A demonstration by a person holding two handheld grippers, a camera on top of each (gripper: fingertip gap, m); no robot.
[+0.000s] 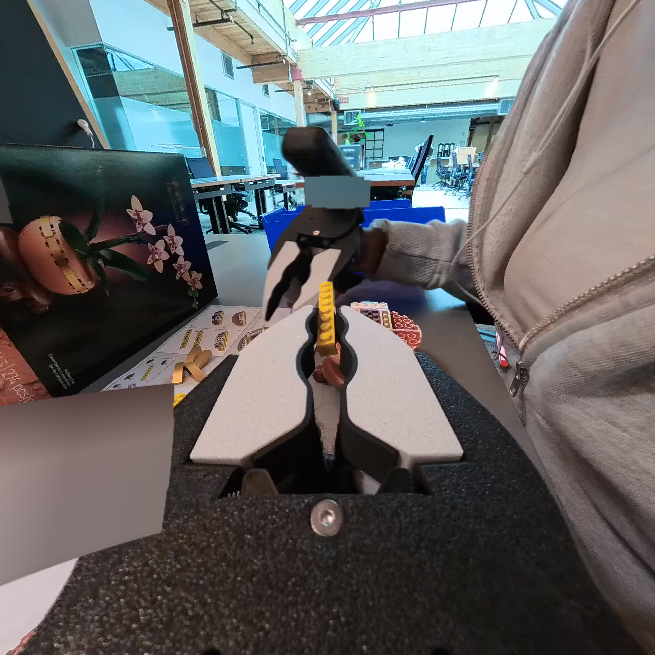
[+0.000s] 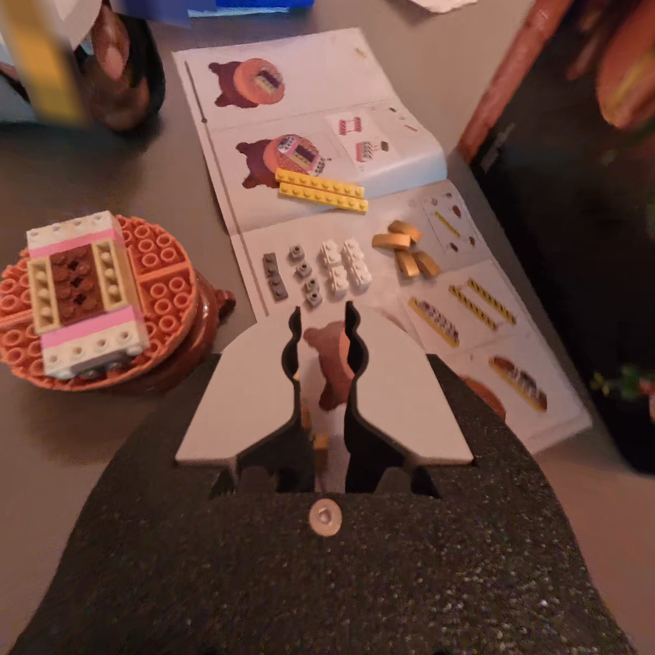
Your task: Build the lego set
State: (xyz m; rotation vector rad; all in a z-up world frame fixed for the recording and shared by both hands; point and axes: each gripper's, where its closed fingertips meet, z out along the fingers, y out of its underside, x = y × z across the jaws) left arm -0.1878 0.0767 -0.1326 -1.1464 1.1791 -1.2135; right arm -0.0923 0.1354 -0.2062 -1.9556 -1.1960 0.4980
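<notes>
Brown piece (image 2: pixel 331 365) blurred btwn fingers (image 2: pixel 255 390)

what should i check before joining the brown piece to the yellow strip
1. Left gripper has the yellow strip clamped: ok, fingers closed on it, strip standing up past the tips.
2. Right gripper holds the brown piece: ok, it sits between the fingers.
3. Brown piece held straight: not ok, it sits tilted in the grip.
4. The two parts lined up: cannot tell, the right wrist view is blurred.
5. Spare yellow strips at hand: ok, two lie on the instruction sheet.
6. Round base model out of the way: ok, it stands on the table left of the right gripper, apart from it.
</notes>
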